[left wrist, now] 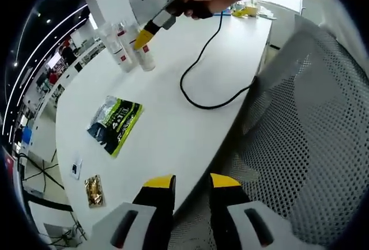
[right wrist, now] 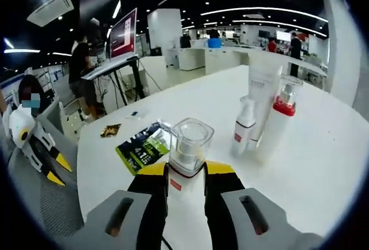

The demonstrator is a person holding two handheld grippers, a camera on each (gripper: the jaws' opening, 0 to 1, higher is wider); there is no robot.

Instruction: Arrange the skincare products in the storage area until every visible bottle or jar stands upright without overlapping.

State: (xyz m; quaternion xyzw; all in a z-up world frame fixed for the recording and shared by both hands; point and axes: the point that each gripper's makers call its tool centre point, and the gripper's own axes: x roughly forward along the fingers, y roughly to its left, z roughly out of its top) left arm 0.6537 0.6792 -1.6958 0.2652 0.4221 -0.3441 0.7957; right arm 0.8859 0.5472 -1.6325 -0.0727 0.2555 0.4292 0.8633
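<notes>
Right tongs (right wrist: 185, 172) clenched on clear-capped bottle (right wrist: 187, 158); left tongs (left wrist: 191, 182) released beside mesh chair (left wrist: 311, 117).

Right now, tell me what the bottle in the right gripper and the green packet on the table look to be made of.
Bottle: white body, probably plastic or frosted glass; its square cap is clear hard plastic, see-through with the pump visible inside. Right gripper clamps the body. Green packet: likely glossy foil or plastic film, since it lies flat and reflects light on the white table.

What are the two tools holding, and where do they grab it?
The right tool pinches a clear-capped bottle by its white body, just under the cap. The left tool holds nothing; its jaws are open.
</notes>
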